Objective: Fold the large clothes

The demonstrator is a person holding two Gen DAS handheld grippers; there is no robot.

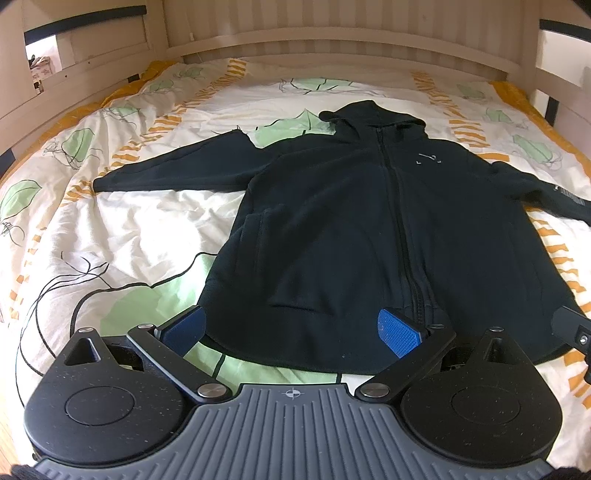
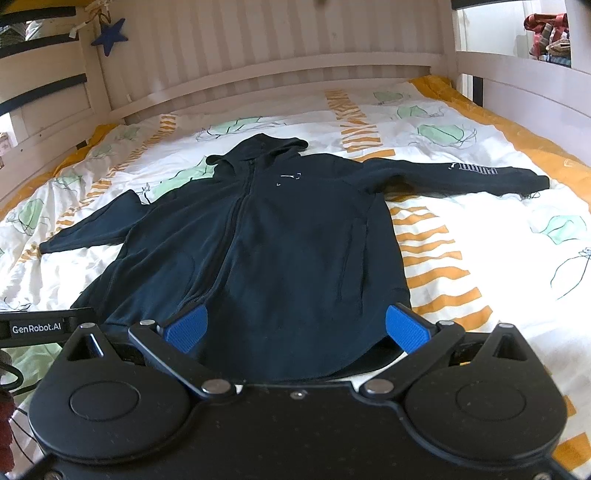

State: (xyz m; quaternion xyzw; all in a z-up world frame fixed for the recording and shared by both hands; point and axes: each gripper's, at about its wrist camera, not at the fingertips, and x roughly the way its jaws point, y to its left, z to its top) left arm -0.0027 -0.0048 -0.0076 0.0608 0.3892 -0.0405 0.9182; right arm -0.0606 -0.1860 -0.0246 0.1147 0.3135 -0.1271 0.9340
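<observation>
A black zip-up hoodie [image 1: 354, 229] lies front-up and spread flat on a bed, on a white duvet [image 1: 122, 221] printed with green leaves and orange stripes. Its zipper is closed along the middle, the hood rests flat toward the slatted wooden headboard [image 2: 258, 66], and both sleeves stretch out sideways. A small white mark sits on the chest, and white lettering runs along the sleeve [image 2: 476, 171] seen at the right in the right wrist view. The fabric looks soft and slightly rumpled, with a curved hem nearest the cameras.

The left gripper [image 1: 291, 328] hovers at the hem with its blue pads spread wide, pinching nothing. The right gripper [image 2: 295, 328] is likewise spread wide above the hem's other half. A blue star [image 2: 109, 35] hangs on the bed frame.
</observation>
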